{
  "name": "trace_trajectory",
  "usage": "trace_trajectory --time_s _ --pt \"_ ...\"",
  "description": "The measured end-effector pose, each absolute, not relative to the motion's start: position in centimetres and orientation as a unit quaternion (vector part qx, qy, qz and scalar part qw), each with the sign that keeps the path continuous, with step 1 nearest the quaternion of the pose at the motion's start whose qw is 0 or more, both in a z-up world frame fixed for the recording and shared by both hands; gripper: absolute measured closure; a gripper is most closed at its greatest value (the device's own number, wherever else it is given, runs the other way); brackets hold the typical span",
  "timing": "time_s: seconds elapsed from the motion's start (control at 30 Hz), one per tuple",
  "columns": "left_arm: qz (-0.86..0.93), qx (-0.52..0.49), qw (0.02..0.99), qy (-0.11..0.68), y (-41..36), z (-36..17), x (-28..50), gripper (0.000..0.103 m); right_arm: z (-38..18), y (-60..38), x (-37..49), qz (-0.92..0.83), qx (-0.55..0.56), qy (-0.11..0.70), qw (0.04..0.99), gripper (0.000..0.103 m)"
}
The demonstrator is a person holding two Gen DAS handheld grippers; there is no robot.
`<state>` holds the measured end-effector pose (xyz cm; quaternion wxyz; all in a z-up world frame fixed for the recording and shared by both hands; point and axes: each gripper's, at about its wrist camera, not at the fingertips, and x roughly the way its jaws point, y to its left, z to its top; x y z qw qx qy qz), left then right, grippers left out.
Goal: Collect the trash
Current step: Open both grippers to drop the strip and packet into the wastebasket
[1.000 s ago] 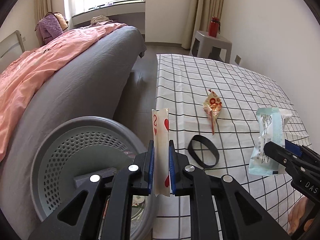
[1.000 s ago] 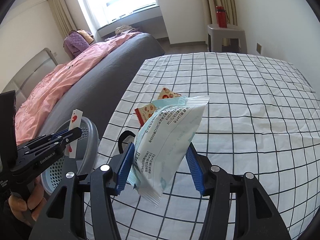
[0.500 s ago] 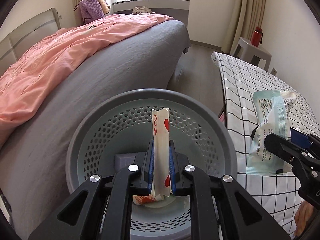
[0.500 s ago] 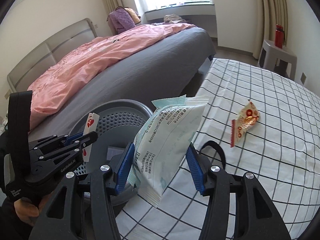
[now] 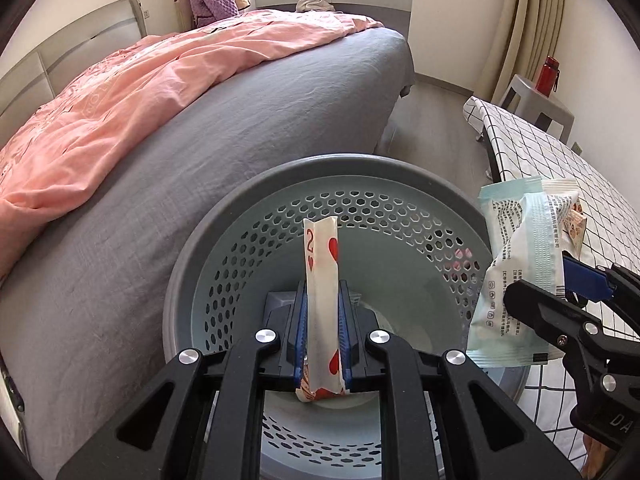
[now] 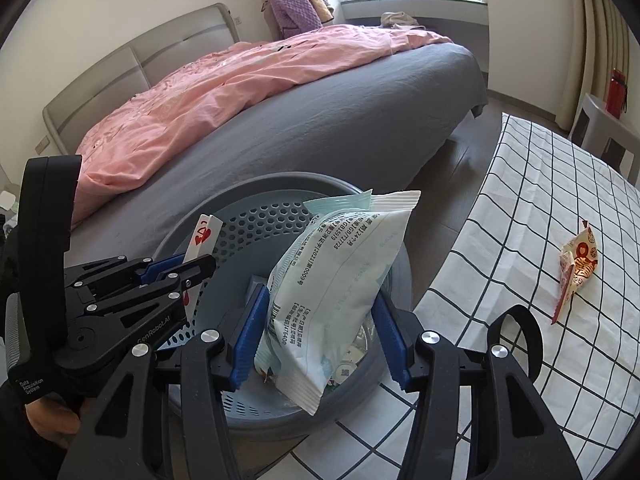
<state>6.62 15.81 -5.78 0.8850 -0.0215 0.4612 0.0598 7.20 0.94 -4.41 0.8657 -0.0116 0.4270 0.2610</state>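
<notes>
My left gripper [image 5: 322,332] is shut on a folded playing card [image 5: 321,276], a two of hearts, held upright over the grey perforated trash basket [image 5: 224,264]. My right gripper [image 6: 320,336] is shut on a pale blue and white wipes packet [image 6: 336,280], held above the basket's [image 6: 280,188] right side. The packet [image 5: 520,272] and the right gripper [image 5: 568,300] also show at the right of the left wrist view. The left gripper [image 6: 188,276] with the card [image 6: 202,236] shows at the left of the right wrist view. Some trash lies in the basket bottom.
A checked tablecloth table [image 6: 520,220] stands right of the basket, with a red and white snack wrapper [image 6: 576,268] and a black band [image 6: 516,328] on it. A grey bed [image 5: 200,152] with a pink duvet lies behind. A stool with a red bottle [image 5: 548,76] stands far right.
Both grippers have swung left from the table to over the basket, each still holding its item. The packet now hangs over the basket's right side.
</notes>
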Motion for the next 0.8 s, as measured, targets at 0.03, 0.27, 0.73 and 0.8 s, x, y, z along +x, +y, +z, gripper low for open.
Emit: trace_trajectory --time_s 0.03,0.27,0.73,0.8 --pt "0.061 -0.022 0.885 0.461 16.0 -5.8 6.7 0.090 -4.5 1.0 7.3 0.262 -0.011 0.428 0.865 0.051" --pt "0.069 -0.019 0.885 0.460 16.5 -5.9 6.8 0.079 -4.7 1.1 7.7 0.265 -0.007 0.428 0.864 0.049" --pt "0.090 -0.013 0.895 0.437 16.9 -4.9 6.1 0.043 -4.1 0.8 6.9 0.251 -0.003 0.415 0.874 0.037" --pt "0.092 -0.013 0.895 0.436 17.0 -4.8 6.0 0.041 -4.1 0.7 6.8 0.246 -0.004 0.413 0.877 0.036"
